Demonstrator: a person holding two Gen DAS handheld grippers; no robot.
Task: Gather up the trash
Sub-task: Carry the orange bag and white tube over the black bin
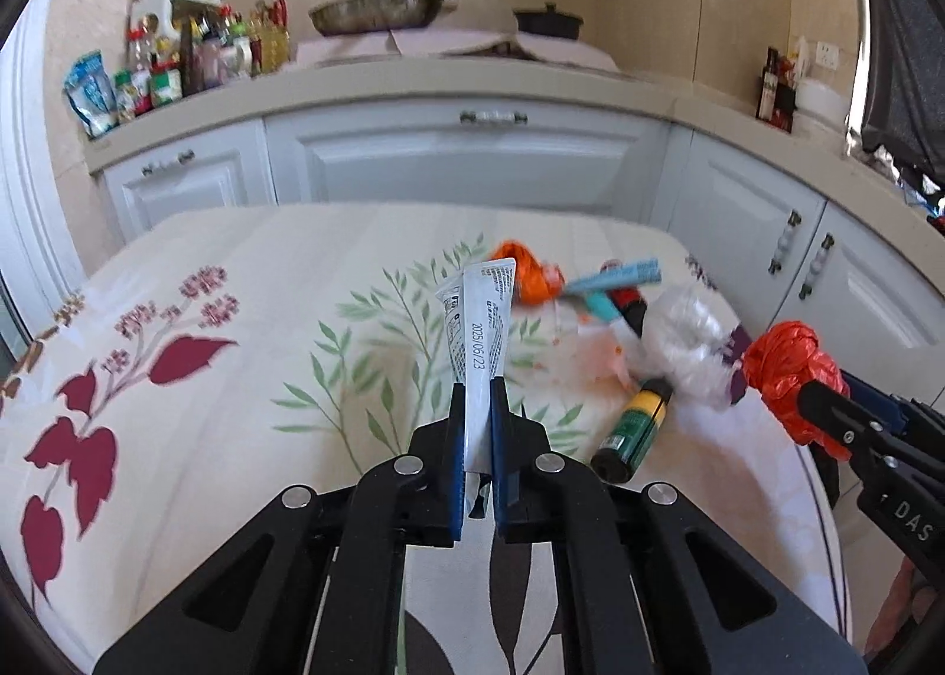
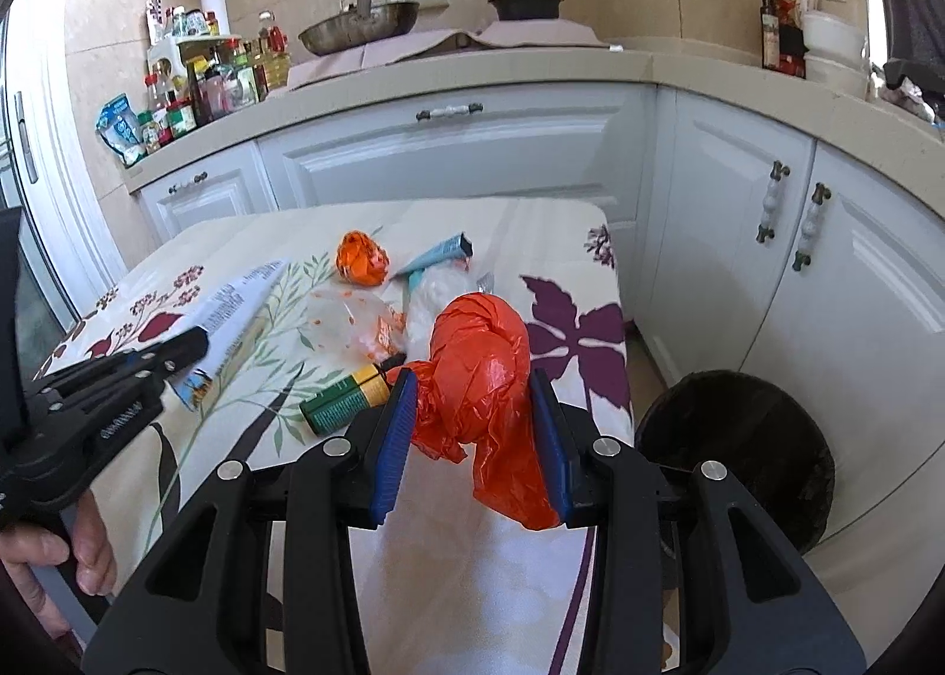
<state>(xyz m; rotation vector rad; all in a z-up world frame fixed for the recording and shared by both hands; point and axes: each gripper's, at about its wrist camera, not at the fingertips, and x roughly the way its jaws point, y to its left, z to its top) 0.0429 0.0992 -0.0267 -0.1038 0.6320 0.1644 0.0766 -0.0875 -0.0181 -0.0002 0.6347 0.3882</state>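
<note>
My left gripper (image 1: 475, 391) is shut on a flattened white tube (image 1: 478, 320) with a printed date, held upright above the floral tablecloth (image 1: 236, 273). My right gripper (image 2: 472, 377) is shut on a crumpled red plastic bag (image 2: 478, 356), lifted over the table's right side. In the right wrist view the left gripper (image 2: 192, 345) and its tube (image 2: 236, 303) show at the left. On the cloth lie an orange wad (image 2: 361, 258), a teal tube (image 2: 440, 253), clear plastic wrap (image 2: 348, 320) and a green-and-yellow bottle (image 2: 345, 397).
A dark round bin (image 2: 738, 439) stands on the floor just right of the table, against white cabinets (image 2: 856, 291). The counter (image 2: 472, 67) behind holds a pan, a pot and several bottles. A person's hand (image 2: 59, 551) grips the left gripper's handle.
</note>
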